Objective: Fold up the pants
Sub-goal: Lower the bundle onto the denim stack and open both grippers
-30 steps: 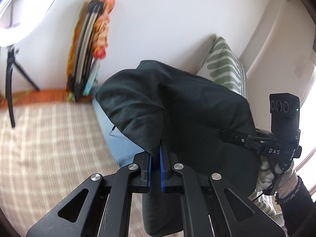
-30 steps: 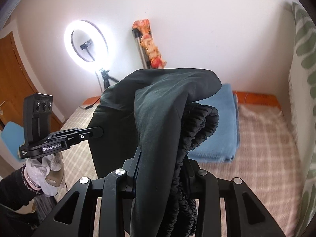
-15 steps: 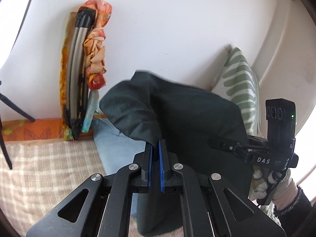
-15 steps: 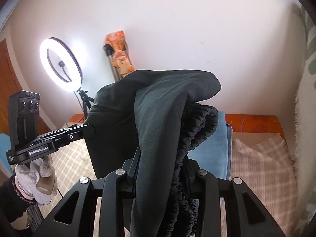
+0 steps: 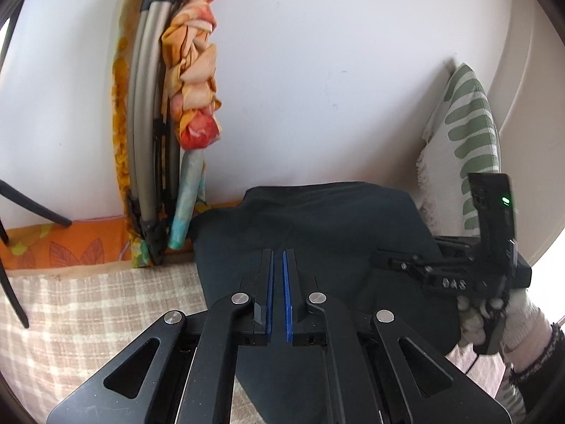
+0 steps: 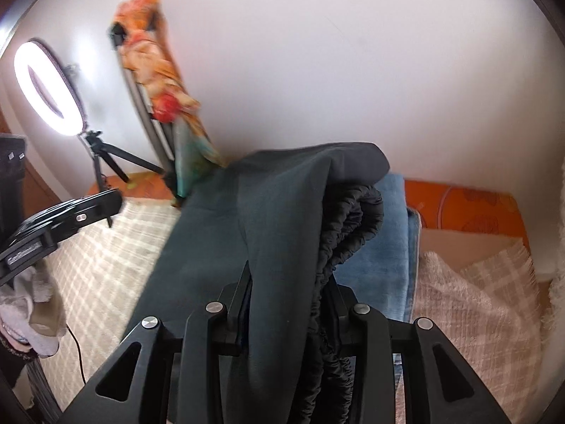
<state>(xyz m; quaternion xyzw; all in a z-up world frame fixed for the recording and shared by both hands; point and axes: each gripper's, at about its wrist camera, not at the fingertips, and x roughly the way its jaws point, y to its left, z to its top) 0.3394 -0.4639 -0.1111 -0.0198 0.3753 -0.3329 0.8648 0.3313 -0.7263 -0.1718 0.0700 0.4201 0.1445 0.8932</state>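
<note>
Okay, biggest risk as I see it: my right gripper [image 6: 286, 282] is the only thing clamped on the pants [image 6: 282, 219], w/ the elastic waistband [image 6: 353, 219] bunched btwn its jaws, so if I pull or drop unevenly the fold prob slides crooked or the fabric slumps into a heap on the plaid bed cover [image 5: 88, 304]. Left gripper [image 5: 278, 275] has its blue pads [image 5: 270, 282] parted by a narrow slot and nothing in it; the dark cloth lies just beyond and under the tips, so a careless re-grab could snag one layer only. Pants sit centre-frame in both views, draped over toward the blue folded blanket [image 6: 392, 240] at right centre of the right wrist view, near the wall. Pose: left tool is low, pointing fwd over the cloth toward the wall; right tool, seen at right centre of the left view, is held level by my gloved hand [image 5: 494, 314], jaws facing inward. Striped pillow [image 5: 466, 134] is upper right, clear of the work.
</note>
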